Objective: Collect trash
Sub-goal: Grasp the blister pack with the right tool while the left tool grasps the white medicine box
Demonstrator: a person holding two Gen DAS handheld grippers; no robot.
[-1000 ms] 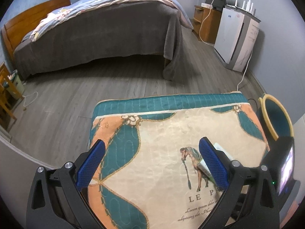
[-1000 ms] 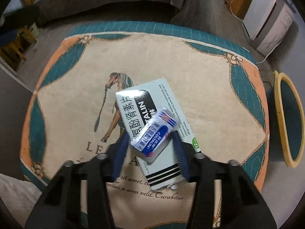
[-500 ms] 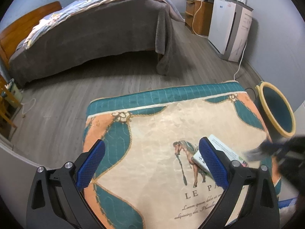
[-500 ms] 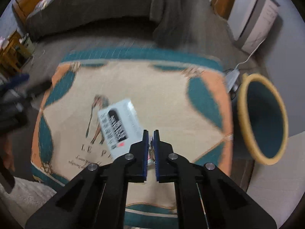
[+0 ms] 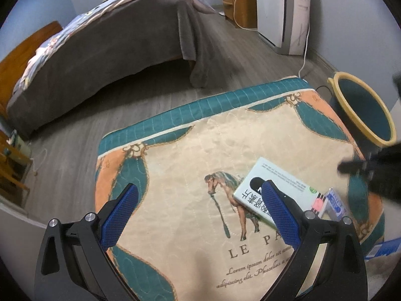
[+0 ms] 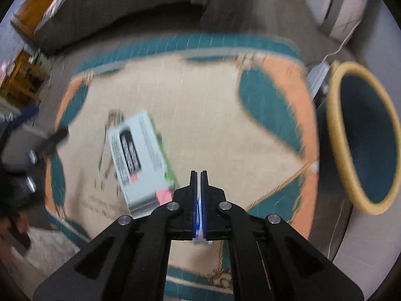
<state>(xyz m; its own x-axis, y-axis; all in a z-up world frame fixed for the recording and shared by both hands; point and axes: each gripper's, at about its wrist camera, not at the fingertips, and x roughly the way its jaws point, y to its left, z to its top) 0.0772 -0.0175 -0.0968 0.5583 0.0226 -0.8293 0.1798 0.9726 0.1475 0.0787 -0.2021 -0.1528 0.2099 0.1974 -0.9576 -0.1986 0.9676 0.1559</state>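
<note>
The right hand-held gripper [image 6: 199, 175] was pinched tight on a small blue-and-white wrapper [image 6: 199, 222] — best kept squeezed until over the yellow-rimmed teal bin [image 6: 364, 135]. The left hand-held gripper [image 5: 200, 195] stood wide, near the flat white box [image 5: 277, 188] left of the bin.

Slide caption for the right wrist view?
Right gripper shut on a flattened blue-white wrapper, beside the bin; box left on the cloth.

Grey wood-look floor [image 5: 140, 105] across mid-frame. Upper left: bed [image 5: 100, 45] under grey blanket, wooden headboard [image 5: 22, 50]. Upper right: pale blue-grey wall [image 5: 351, 12], white appliance [image 5: 278, 12], wooden cabinet [image 5: 238, 2].
</note>
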